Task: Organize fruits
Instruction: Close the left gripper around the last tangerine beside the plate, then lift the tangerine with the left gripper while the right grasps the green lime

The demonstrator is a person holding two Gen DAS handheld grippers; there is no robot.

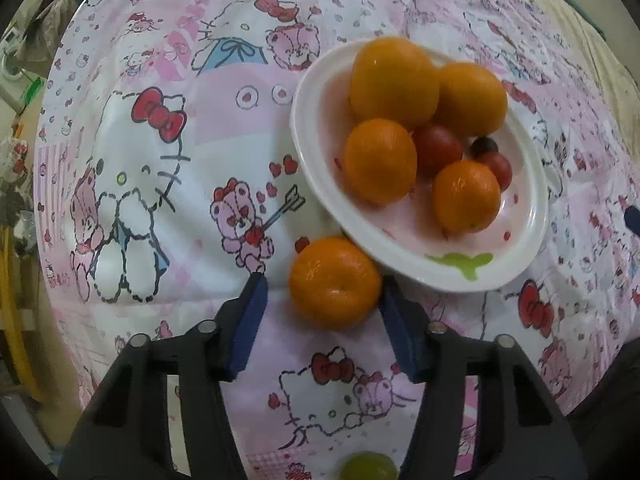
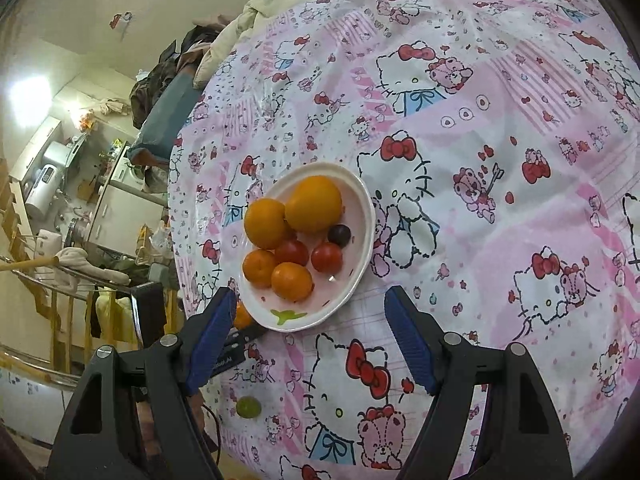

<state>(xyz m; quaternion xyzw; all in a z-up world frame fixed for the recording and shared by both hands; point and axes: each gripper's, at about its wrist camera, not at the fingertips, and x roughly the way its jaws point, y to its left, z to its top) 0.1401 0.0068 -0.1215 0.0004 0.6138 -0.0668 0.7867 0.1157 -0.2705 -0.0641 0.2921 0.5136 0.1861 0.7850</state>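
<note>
A white bowl (image 1: 404, 252) (image 2: 360, 216) on the Hello Kitty cloth holds several oranges (image 1: 394, 78), two red tomatoes (image 1: 438, 148) and a dark grape (image 1: 485, 146). A loose orange (image 1: 335, 282) lies on the cloth against the bowl's near rim, between the fingers of my open left gripper (image 1: 323, 286); the right finger is close to it, contact unclear. My right gripper (image 2: 310, 300) is open and empty, just short of the bowl. A green grape (image 2: 248, 407) (image 1: 366, 466) lies on the cloth behind the left gripper. The left gripper's finger (image 2: 240, 338) shows in the right wrist view.
The cloth-covered surface (image 2: 500, 160) ends at the left, where a cluttered room with shelves and a railing drops away. A bedding pile (image 2: 248, 20) lies at the far edge.
</note>
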